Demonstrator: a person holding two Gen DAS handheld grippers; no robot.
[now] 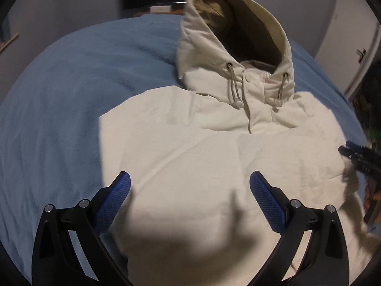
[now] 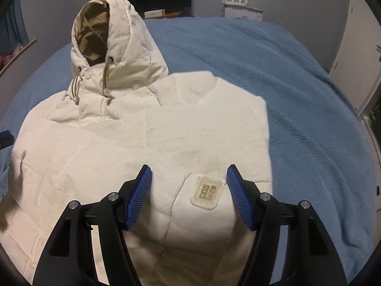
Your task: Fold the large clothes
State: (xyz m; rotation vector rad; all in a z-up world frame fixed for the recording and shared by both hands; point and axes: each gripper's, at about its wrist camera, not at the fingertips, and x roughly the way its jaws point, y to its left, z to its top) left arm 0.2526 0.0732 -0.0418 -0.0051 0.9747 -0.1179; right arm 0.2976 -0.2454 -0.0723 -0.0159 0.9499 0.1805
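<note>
Cream hooded jacket (image 2: 133,138) flat on blue bedspread (image 2: 297,100), both hand-held grippers agape, empty.

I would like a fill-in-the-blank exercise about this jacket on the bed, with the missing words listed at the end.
1. The cream jacket lies on a blanket whose colour is ____.
2. The lining inside the hood is ____, darker than the shell.
3. Both the left gripper and the right gripper have their jaws ____, holding nothing.
4. The sewn patch shows between the fingers of the ____ gripper.

Missing words: blue; tan; open; right
</note>
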